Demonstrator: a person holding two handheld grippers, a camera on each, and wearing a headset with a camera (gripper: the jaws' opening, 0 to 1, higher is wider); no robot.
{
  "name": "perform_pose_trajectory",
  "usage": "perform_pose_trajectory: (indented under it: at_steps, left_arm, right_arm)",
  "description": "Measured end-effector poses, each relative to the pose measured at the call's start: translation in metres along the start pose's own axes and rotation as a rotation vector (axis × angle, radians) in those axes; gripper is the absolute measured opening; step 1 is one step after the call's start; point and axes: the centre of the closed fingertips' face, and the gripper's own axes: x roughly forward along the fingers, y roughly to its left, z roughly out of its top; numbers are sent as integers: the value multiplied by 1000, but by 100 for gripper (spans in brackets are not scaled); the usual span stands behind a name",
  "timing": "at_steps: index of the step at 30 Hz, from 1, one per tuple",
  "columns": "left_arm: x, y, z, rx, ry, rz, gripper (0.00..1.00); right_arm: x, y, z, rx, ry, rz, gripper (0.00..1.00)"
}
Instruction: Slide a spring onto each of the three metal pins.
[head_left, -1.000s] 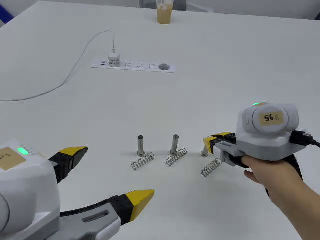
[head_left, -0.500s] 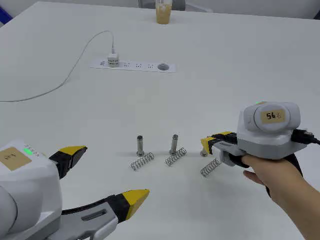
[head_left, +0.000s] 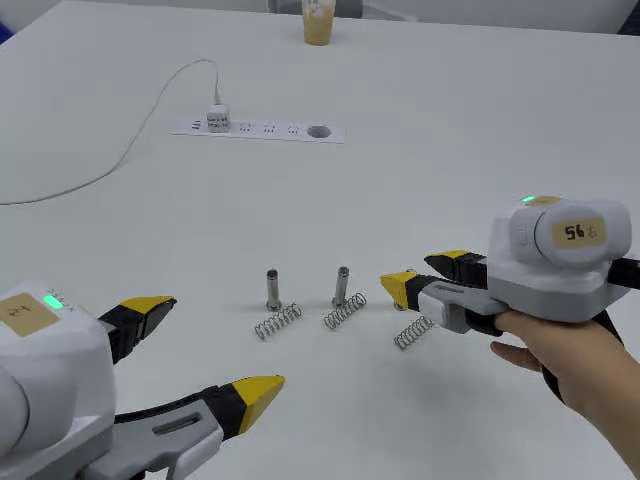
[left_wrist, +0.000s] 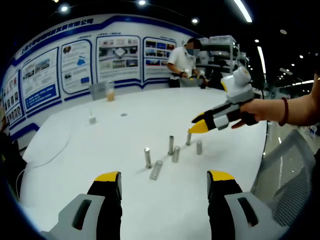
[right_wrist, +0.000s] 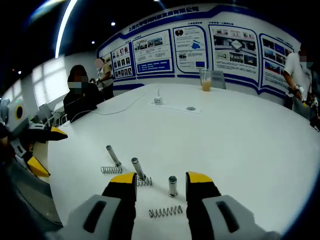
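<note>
Three short metal pins stand in a row on the white table (head_left: 420, 160): the left pin (head_left: 273, 289), the middle pin (head_left: 341, 286) and the right pin (right_wrist: 173, 186). A loose spring lies in front of each: left spring (head_left: 277, 321), middle spring (head_left: 344, 311), right spring (head_left: 413, 332). My right gripper (head_left: 425, 275) is open, its yellow tips level with the right pin, which stands between them in the right gripper view and is mostly hidden behind one tip in the head view. My left gripper (head_left: 200, 348) hangs open and empty at the near left, well short of the pins.
A white power strip (head_left: 260, 129) with a plug and a cable (head_left: 120, 155) lies farther back. A cup (head_left: 318, 22) stands at the far edge. A person (right_wrist: 80, 97) sits at the table's side; another person (left_wrist: 182, 60) stands beyond it.
My right gripper's jaws have spread wider by the right pin. The left gripper has hardly moved. Pins and springs lie as before.
</note>
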Motion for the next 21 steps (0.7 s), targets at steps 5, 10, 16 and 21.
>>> perform_pose_trajectory:
  at_steps: [5, 10, 16, 21]
  left_arm:
    - [6, 1, -2, 16, 18, -21, 67]
    - [14, 0, -4, 54, 7, -40, 61]
    - [27, 1, -13, 71, 23, -68, 57]
    - [35, 4, -16, 79, 27, -97, 53]
  right_arm:
    - [-6, 7, -1, 8, -16, 34, 49]
    - [-13, 13, -3, -7, -39, 62, 53]
    - [-20, 21, -10, 0, -62, 98, 57]
    - [-26, 29, -17, 6, -65, 134, 61]
